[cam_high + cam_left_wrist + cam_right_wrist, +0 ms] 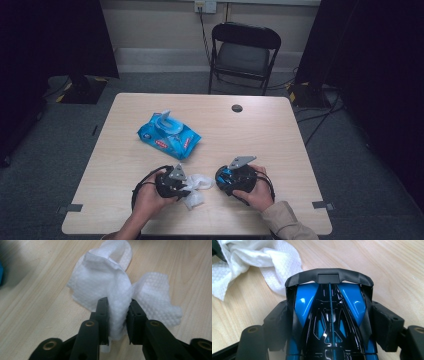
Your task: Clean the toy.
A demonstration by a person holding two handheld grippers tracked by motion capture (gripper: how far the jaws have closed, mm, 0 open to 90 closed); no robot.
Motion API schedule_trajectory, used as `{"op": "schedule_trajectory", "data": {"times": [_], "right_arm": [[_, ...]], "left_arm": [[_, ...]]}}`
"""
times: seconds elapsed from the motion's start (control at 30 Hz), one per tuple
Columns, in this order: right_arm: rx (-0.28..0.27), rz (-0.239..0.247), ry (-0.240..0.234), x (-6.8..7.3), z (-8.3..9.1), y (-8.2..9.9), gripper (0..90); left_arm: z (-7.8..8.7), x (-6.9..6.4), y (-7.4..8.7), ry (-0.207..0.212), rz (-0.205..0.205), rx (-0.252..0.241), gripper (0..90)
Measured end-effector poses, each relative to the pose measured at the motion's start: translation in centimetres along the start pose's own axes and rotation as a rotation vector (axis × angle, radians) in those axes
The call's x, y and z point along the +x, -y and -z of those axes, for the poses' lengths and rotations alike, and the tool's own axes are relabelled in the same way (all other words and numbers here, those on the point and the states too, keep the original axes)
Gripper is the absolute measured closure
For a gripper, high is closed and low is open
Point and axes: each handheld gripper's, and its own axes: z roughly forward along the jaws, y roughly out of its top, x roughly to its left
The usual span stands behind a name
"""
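Your left gripper [117,302] has its jaws pinched nearly together on the crumpled white wipe [105,282], which lies on the table [37,315]. Your right gripper [329,312] clamps the blue-and-black toy car [329,302] by its sides, jaws spread wide, just beside the wipe.

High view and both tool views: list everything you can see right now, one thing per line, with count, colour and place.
wet wipe: one, white, crumpled on the table near the front edge, pinched between the left tool's jaws
toy car: one, blue and black, clamped in the right tool
wipes pack: one, blue, flap lid raised, left of the table's middle
table: one, light wood, with a dark round cap near its far edge
folding chair: one, black, behind the table
wall socket: one, pale, on the far wall, with a cable
left tool: black, shut on the wipe
right tool: black, gripping the car's sides
hands: two, at the near edge
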Motion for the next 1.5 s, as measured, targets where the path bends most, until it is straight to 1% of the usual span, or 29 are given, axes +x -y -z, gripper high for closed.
{"op": "schedule_trajectory", "data": {"times": [0.07, 0.1, 0.13, 0.17, 0.2, 0.27, 0.3, 0.33, 0.37, 0.43, 0.47, 0.53, 0.57, 0.6, 0.67, 0.73, 0.8, 0.93, 0.97, 1.03, 1.1, 1.17, 1.2, 1.27, 1.3, 1.33, 1.37, 1.43, 1.5], "right_arm": [[-0.031, -0.011, -0.003, -0.2, 0.6, -0.2, 25.5], [-0.036, -0.015, -0.008, -0.2, 0.7, -0.2, 25.5], [-0.036, -0.015, -0.008, -0.2, 0.7, -0.2, 25.5], [-0.046, -0.024, -0.012, -0.2, 0.9, -0.3, 25.5], [-0.060, -0.026, -0.015, -0.2, 1.1, -0.4, 25.5], [-0.084, -0.037, -0.019, -0.4, 1.5, -0.5, 25.5], [-0.090, -0.043, -0.021, -0.4, 1.6, -0.5, 25.5], [-0.090, -0.043, -0.021, -0.4, 1.6, -0.5, 25.5], [-0.097, -0.047, -0.022, -0.5, 1.8, -0.5, 25.5], [-0.116, -0.052, -0.023, -0.6, 2.3, -0.7, 25.5], [-0.123, -0.056, -0.022, -0.6, 2.4, -0.8, 25.5], [-0.145, -0.066, -0.027, -0.7, 2.9, -0.9, 25.5], [-0.153, -0.067, -0.027, -0.7, 3.0, -0.9, 25.5], [-0.167, -0.074, -0.030, -0.8, 3.4, -1.0, 25.5], [-0.174, -0.076, -0.030, -0.8, 3.5, -1.0, 25.5], [-0.192, -0.082, -0.038, -0.8, 4.0, -1.2, 25.5], [-0.198, -0.078, -0.037, -0.8, 4.1, -1.3, 25.5], [-0.216, -0.079, -0.053, -0.6, 4.5, -1.6, 25.5], [-0.218, -0.077, -0.054, -0.5, 4.5, -1.7, 25.5], [-0.222, -0.067, -0.063, -0.3, 4.6, -1.8, 25.5], [-0.232, -0.066, -0.069, -0.1, 4.8, -2.0, 25.5], [-0.252, -0.066, -0.080, 0.0, 4.9, -2.2, 25.5], [-0.257, -0.057, -0.091, 0.2, 5.1, -2.4, 25.5], [-0.275, -0.048, -0.096, 0.4, 5.3, -2.5, 25.5], [-0.276, -0.040, -0.104, 0.6, 5.5, -2.6, 25.5], [-0.280, -0.038, -0.103, 0.6, 5.5, -2.7, 25.5], [-0.284, -0.038, -0.094, 0.7, 5.6, -2.8, 25.5], [-0.284, -0.040, -0.099, 0.6, 5.6, -2.7, 25.5], [-0.276, -0.040, -0.098, 0.5, 5.5, -2.5, 25.5]], "left_arm": [[0.0, 0.0, 0.0, 0.003, 0.009, 0.006, 82.2], [0.0, 0.1, 0.0, 0.013, 0.032, 0.003, 82.9], [0.0, 0.1, 0.0, 0.013, 0.032, 0.003, 83.4], [0.0, 0.2, 0.0, 0.021, 0.064, -0.005, 83.4], [0.0, 0.2, 0.0, 0.029, 0.083, -0.015, 83.8], [0.3, 0.4, 0.0, 0.043, 0.106, -0.047, 84.6], [0.4, 0.4, -0.1, 0.042, 0.105, -0.059, 84.8], [0.7, 0.5, -0.3, 0.037, 0.114, -0.078, 84.8], [1.1, 0.6, -0.5, 0.037, 0.136, -0.101, 85.0], [1.7, 0.8, -0.8, 0.036, 0.163, -0.141, 85.3], [2.2, 1.0, -0.9, 0.044, 0.174, -0.153, 85.3], [2.6, 1.3, -1.1, 0.040, 0.199, -0.181, 85.4], [2.8, 1.4, -1.2, 0.048, 0.213, -0.195, 85.4], [3.1, 1.6, -1.4, 0.046, 0.224, -0.210, 85.4], [3.5, 1.9, -1.7, 0.031, 0.237, -0.245, 85.5], [4.0, 2.3, -2.4, 0.048, 0.260, -0.293, 85.7], [4.4, 2.6, -3.3, 0.073, 0.276, -0.329, 85.8], [4.7, 3.1, -5.3, 0.073, 0.284, -0.360, 85.8], [4.7, 3.2, -5.8, 0.086, 0.288, -0.358, 85.8], [4.5, 3.2, -7.0, 0.082, 0.286, -0.368, 85.8], [4.1, 3.2, -8.2, 0.077, 0.284, -0.371, 85.7], [3.5, 3.2, -9.3, 0.090, 0.289, -0.365, 85.7], [3.2, 3.1, -9.8, 0.087, 0.287, -0.364, 85.7], [2.4, 3.0, -10.6, 0.107, 0.276, -0.347, 85.7], [2.2, 2.9, -10.9, 0.120, 0.270, -0.338, 85.7], [1.8, 2.7, -11.2, 0.144, 0.257, -0.327, 85.6], [1.4, 2.4, -11.4, 0.151, 0.244, -0.322, 85.6], [1.1, 2.1, -11.6, 0.144, 0.222, -0.310, 85.6], [0.9, 2.1, -11.5, 0.145, 0.223, -0.305, 85.6]]}}
